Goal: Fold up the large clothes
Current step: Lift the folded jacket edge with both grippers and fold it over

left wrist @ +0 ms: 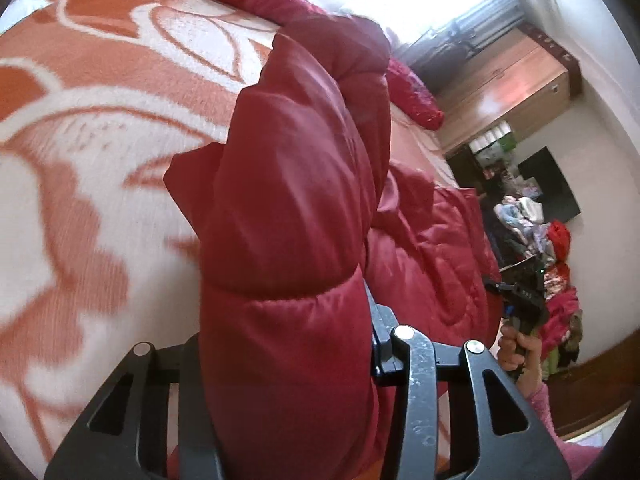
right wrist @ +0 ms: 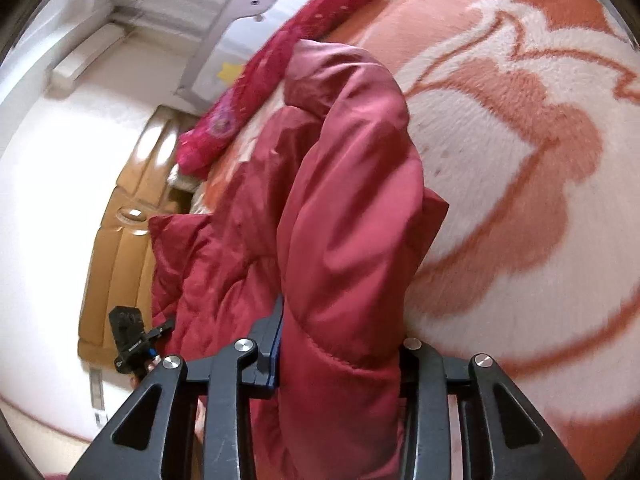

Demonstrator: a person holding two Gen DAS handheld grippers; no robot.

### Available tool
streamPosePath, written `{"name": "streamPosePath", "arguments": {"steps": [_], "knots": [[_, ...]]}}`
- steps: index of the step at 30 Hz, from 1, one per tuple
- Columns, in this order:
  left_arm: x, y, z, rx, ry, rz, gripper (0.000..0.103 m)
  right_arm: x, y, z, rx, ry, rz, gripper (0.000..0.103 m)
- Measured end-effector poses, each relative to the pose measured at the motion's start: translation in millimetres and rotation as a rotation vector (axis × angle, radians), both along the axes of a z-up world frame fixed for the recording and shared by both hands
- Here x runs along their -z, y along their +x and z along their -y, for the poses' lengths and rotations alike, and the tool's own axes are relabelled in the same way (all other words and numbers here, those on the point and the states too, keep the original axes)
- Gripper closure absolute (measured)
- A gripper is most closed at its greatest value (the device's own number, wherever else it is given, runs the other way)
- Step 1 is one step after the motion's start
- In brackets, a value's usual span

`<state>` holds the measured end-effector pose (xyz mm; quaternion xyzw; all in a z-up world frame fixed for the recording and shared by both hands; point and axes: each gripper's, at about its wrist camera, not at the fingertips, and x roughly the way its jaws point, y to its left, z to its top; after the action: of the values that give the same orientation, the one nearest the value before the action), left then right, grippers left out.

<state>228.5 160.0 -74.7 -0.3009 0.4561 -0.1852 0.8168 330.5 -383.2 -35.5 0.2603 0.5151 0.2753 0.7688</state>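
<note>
Left gripper (left wrist: 288, 344) and right gripper (right wrist: 340, 344) both clenching padded red jacket (left wrist: 296, 184), lifting it over bed blanket (left wrist: 100, 128); jacket's long axis running straight ahead from each claw, bulk sagging between them

Satiny quilted jacket (left wrist: 296, 208); seemingly fleecy blanket (left wrist: 100, 152)

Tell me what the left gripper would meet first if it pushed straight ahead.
Likely more of the red jacket the left gripper already clamps; past it, the blanket. Depth is unclear.
</note>
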Motion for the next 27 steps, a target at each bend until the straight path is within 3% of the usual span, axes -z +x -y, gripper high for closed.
{"name": "streamPosePath", "arguments": {"steps": [6,12,22,27], "knots": [[-2.5,-80.7,-13.2,-0.028,-0.063,-0.011,0.062,-5.3,-84.3,2.0,-0.019,0.023,-0.013,0.069],[-1.3,-135.1,-17.4,-0.049,-0.075,-0.015,0.062,-0.7,-141.7,7.2,-0.018,0.034,-0.031,0.069],[26.5,-144.5,-19.3,-0.090,-0.020,-0.048,0.060,31.4,-154.2,16.8,0.037,-0.028,-0.055,0.063],[50.9,-154.6,-26.2,-0.134,-0.031,-0.080,0.052,39.7,-155.8,18.4,0.056,-0.048,-0.041,0.055]]}}
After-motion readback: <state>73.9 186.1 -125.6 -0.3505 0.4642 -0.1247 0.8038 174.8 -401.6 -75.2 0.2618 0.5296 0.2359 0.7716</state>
